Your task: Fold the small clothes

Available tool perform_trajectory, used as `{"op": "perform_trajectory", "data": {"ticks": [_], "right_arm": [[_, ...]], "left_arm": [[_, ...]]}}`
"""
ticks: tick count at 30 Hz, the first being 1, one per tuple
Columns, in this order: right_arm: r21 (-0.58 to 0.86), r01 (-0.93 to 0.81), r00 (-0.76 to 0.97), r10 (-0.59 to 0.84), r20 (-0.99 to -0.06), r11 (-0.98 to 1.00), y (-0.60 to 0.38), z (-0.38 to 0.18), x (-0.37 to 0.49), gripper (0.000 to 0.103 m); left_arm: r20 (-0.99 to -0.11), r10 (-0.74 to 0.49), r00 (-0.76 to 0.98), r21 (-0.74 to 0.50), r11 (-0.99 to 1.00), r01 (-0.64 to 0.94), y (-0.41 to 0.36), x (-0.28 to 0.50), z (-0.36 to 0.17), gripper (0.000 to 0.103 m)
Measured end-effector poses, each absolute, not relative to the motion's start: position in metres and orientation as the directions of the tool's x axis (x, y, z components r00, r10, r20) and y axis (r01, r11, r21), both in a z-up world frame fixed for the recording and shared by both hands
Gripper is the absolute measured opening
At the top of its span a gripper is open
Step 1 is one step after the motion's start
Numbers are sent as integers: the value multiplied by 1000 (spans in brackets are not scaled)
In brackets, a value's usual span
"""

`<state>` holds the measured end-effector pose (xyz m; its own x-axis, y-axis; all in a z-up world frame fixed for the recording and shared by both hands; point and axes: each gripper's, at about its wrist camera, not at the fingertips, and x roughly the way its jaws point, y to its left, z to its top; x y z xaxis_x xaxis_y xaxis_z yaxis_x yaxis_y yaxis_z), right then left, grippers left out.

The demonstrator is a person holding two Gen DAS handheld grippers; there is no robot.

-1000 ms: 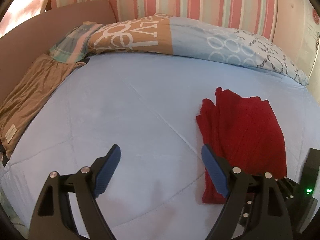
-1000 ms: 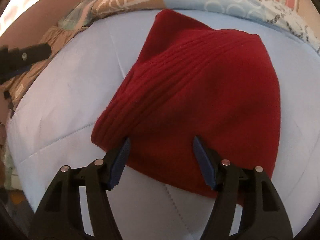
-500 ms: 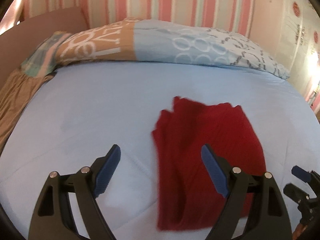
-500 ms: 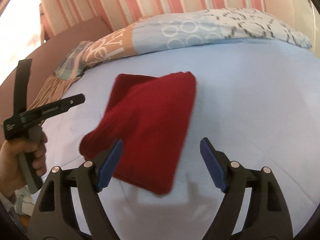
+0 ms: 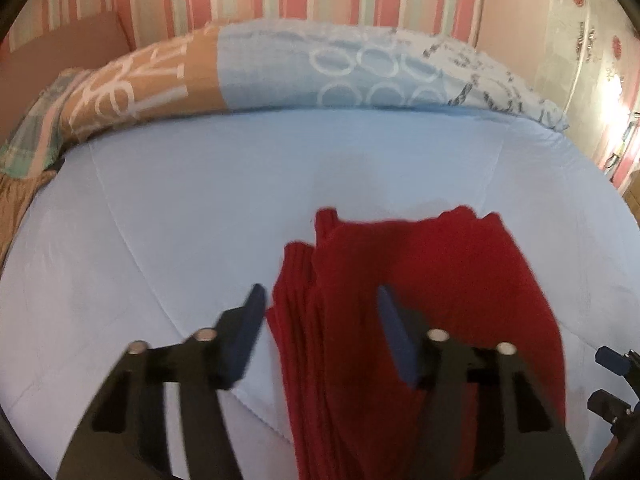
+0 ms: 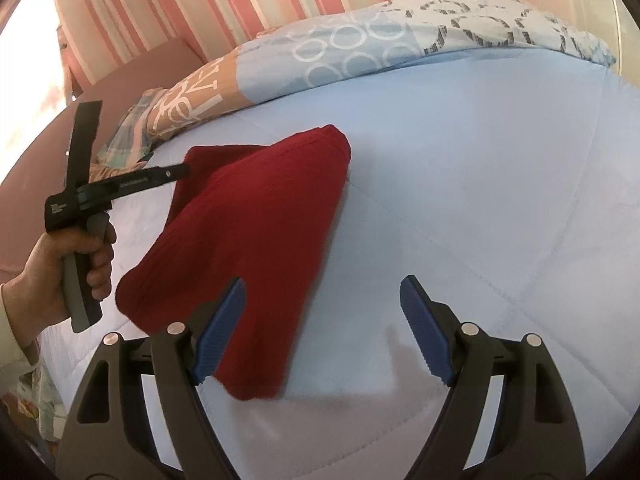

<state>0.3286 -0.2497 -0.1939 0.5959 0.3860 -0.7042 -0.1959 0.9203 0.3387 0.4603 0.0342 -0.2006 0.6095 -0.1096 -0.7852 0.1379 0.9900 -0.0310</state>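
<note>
L wrist: 1 red garment (image 5: 420,280)

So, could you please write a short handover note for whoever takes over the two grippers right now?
Left gripper: jaws closing, astride the near left edge of the red garment; pads not yet pressing on it.
Right gripper: open, holding nothing, over the blue bedcover beside the garment's near corner.
Red garment: lies folded on the bedcover, the patterned pillow behind it.
Done: garment looks folded into a compact shape.
Left: probably a last fold or tidy, then set it aside.
</note>
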Motion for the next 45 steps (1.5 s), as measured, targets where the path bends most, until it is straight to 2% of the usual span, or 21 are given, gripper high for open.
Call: {"op": "perform_trajectory", "data": {"ticks": [4, 6, 9, 12, 16, 19, 20, 22, 24, 25, 30, 34, 39, 45], "right_arm": [[345, -202, 591, 395, -703, 917, -246, -195, 335, 80], [344, -204, 590, 395, -704, 917, -244, -196, 337, 80], [344, -208, 588, 398, -704, 916, -240, -195, 339, 80], [343, -220, 586, 405, -702, 913, -236, -194, 339, 80], [342, -227, 587, 408, -699, 912, -230, -194, 340, 80], [341, -228, 583, 409, -702, 912, -225, -193, 341, 80], [344, -233, 581, 413, -701, 910, -222, -192, 341, 80], [334, -245, 582, 414, -700, 910, -218, -187, 340, 80], [309, -263, 589, 406, -699, 914, -213, -181, 338, 81], [304, -265, 592, 404, -697, 915, -213, -180, 338, 82], [290, -220, 618, 363, -697, 931, -211, -176, 334, 86], [237, -214, 580, 318, -750, 948, -197, -194, 334, 86], [92, -221, 516, 197, -834, 971, -183, -234, 327, 89], [154, -217, 552, 251, -795, 964, -191, -211, 322, 90]], "left_arm": [[-800, -121, 587, -47, 989, 140, 28, 461, -214, 43], [-808, -123, 576, -42, 988, 152, 25, 461, -217, 21], [-811, -117, 573, -26, 986, 166, 21, 463, -212, 14], [-812, -106, 574, -10, 986, 169, 25, 469, -202, 13], [-785, 32, 619, 192, 962, 194, 19, 472, -200, 13], [-795, 53, 604, 233, 946, 225, 16, 471, -225, 14], [-797, 30, 603, 210, 950, 230, 19, 467, -232, 16], [-792, 12, 610, 162, 968, 190, 28, 459, -234, 26], [-785, 42, 618, 153, 980, 128, 38, 450, -229, 69], [-776, 68, 627, 158, 984, 88, 46, 441, -224, 77], [-754, 48, 655, 110, 992, 55, 61, 393, -204, 79], [-753, 126, 645, 258, 959, 114, 43, 357, -225, 79], [-793, 163, 587, 221, 975, 28, 65, 350, -250, 82], [-780, 112, 615, 177, 983, 46, 74, 338, -235, 82]]}}
